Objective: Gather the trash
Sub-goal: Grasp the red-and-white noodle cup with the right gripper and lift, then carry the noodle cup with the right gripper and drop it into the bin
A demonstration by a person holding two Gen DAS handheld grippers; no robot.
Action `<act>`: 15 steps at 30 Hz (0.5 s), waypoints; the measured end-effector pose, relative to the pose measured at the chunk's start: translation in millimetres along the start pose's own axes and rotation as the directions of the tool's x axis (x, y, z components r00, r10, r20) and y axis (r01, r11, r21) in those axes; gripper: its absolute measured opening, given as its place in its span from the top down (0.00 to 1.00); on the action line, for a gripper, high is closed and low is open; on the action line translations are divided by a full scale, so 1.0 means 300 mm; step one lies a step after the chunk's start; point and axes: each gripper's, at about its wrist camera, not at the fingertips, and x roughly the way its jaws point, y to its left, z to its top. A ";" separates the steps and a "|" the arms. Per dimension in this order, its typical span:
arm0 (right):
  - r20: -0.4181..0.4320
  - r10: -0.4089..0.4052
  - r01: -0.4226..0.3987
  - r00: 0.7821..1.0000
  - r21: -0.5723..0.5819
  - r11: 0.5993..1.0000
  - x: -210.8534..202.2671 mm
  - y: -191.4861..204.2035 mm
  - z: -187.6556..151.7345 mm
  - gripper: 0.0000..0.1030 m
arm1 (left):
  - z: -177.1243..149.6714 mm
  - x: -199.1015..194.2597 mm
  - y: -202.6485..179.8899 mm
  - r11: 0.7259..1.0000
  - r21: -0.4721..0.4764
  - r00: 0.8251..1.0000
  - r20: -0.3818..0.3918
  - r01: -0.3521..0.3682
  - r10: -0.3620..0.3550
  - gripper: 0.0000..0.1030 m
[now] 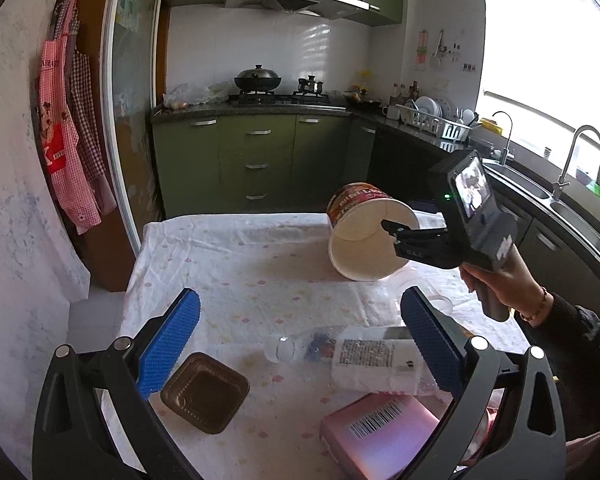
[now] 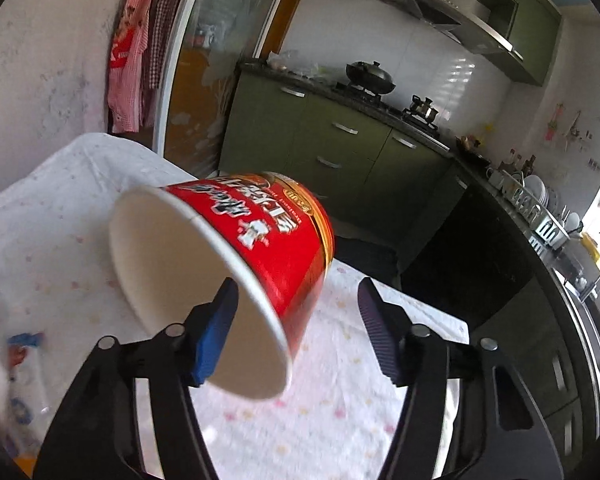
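A red and white instant-noodle paper bowl [image 2: 228,264] hangs tilted in the air above the table, also in the left wrist view [image 1: 364,232]. My right gripper [image 2: 296,320] is open; its left finger sits inside the bowl's rim, its right finger stands apart from the wall, and the bowl looks blurred. The right gripper shows in the left wrist view [image 1: 396,232] at the bowl's mouth. My left gripper [image 1: 300,336] is open and empty above a clear plastic bottle [image 1: 340,354] lying on the table. A brown square tray [image 1: 204,392] and a pink box [image 1: 380,432] lie near it.
The table [image 1: 236,264] has a white dotted cloth. Beyond it stand green kitchen cabinets [image 1: 256,160] with a stove and wok [image 1: 258,78]. A counter with dish rack [image 1: 436,120] and sink [image 1: 540,192] runs along the right. Aprons [image 1: 68,120] hang on the left wall.
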 end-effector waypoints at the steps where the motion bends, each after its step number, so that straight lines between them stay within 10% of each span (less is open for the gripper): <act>1: 0.002 -0.004 0.004 1.000 0.002 1.000 0.012 -0.001 0.005 0.53 | 0.002 0.008 0.003 1.000 -0.001 1.000 -0.002 0.001 -0.001 0.04; 7: -0.004 -0.016 0.016 1.000 0.049 0.999 0.056 -0.044 0.057 0.93 | 0.003 0.029 0.009 1.000 -0.001 1.000 -0.009 0.010 -0.010 0.04; 15: -0.115 0.206 -0.159 0.972 0.325 0.932 0.072 -0.219 0.154 0.98 | -0.004 -0.043 0.016 1.000 -0.004 1.000 0.021 0.004 -0.003 0.04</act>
